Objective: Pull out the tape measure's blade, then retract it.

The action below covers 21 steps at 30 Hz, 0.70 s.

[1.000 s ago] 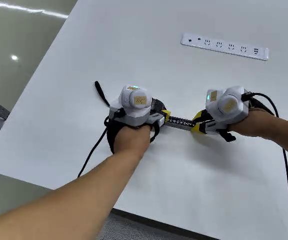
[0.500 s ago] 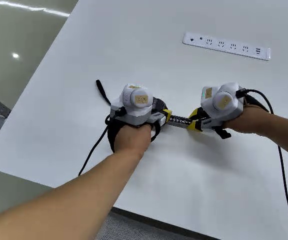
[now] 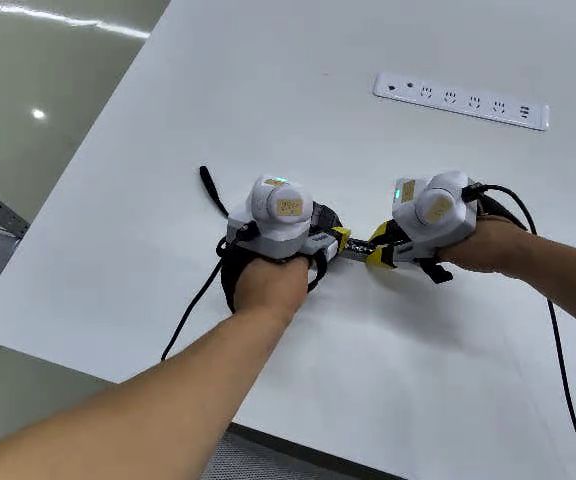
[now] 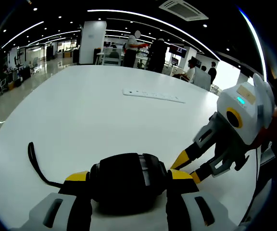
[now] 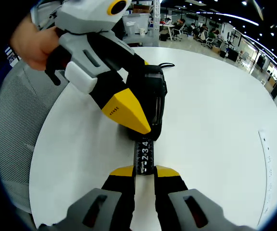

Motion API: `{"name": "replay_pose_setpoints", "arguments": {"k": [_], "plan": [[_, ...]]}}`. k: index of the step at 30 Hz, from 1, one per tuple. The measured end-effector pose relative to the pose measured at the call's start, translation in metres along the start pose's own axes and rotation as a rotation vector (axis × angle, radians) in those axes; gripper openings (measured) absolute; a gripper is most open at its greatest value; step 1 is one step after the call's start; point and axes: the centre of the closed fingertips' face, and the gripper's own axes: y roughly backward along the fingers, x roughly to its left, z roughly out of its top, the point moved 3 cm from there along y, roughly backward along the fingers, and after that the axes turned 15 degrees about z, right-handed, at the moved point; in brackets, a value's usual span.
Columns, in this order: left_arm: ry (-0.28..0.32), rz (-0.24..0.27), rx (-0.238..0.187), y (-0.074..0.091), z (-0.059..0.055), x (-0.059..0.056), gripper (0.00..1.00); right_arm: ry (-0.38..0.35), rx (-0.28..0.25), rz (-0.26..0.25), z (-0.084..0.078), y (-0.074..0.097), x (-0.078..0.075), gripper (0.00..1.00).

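Observation:
A black tape measure (image 4: 126, 180) sits on the white table (image 3: 298, 110), and my left gripper (image 4: 128, 179) is shut on its case. In the right gripper view the case (image 5: 153, 98) lies just ahead, with a short stretch of black numbered blade (image 5: 144, 156) coming out of it. My right gripper (image 5: 144, 172) is shut on the blade's end. In the head view the left gripper (image 3: 330, 240) and right gripper (image 3: 376, 247) stand close together, with only a little blade (image 3: 358, 246) between them. The tape's black wrist strap (image 3: 209, 188) trails to the left.
A white power strip (image 3: 461, 101) lies at the far side of the table. Black gripper cables run off the near edge at left (image 3: 190, 310) and down the right (image 3: 558, 350). The table's left edge drops to a shiny floor. People stand in the far background.
My right gripper has moved left toward the case, and the exposed blade has grown shorter. The left gripper keeps its hold on the case.

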Motion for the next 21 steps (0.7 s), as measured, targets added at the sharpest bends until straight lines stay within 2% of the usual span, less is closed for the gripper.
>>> {"name": "replay_pose_setpoints", "arguments": {"k": [10,21], "plan": [[0.005,-0.003,0.001,0.000,0.000,0.000,0.59,0.004,-0.008,0.000,0.011,-0.005,-0.001,0.11],[0.008,-0.006,-0.003,0.000,0.000,-0.001,0.59,0.007,-0.008,0.002,0.014,-0.009,-0.004,0.11]]}}
